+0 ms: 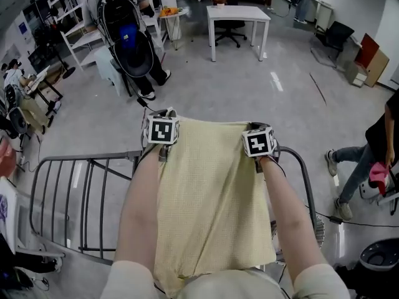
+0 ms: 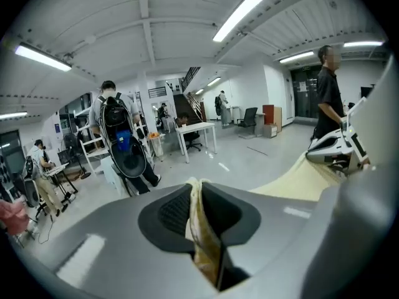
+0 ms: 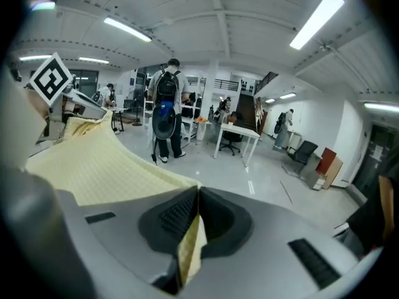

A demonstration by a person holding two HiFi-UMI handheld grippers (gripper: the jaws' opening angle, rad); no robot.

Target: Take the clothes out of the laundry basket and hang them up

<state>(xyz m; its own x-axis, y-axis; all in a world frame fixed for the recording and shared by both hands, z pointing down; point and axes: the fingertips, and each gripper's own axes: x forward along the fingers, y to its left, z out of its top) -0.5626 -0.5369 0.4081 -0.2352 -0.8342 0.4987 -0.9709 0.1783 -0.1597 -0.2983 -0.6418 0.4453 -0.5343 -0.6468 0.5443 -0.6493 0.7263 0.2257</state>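
A pale yellow waffle-weave cloth (image 1: 212, 198) is stretched flat between my two grippers above the grey drying rack (image 1: 75, 185). My left gripper (image 1: 163, 143) is shut on the cloth's far left corner, and in the left gripper view the yellow cloth (image 2: 202, 229) is pinched between the jaws. My right gripper (image 1: 260, 156) is shut on the far right corner; in the right gripper view the cloth (image 3: 93, 167) spreads away to the left from the closed jaws. The near edge of the cloth hangs down by my body. No laundry basket is in view.
The rack's bars (image 1: 56, 198) run to my left and a curved rail (image 1: 305, 179) to my right. A person with a black backpack (image 1: 128, 33) stands ahead, a white table (image 1: 240, 17) behind. Another person (image 1: 368, 161) stands at the right.
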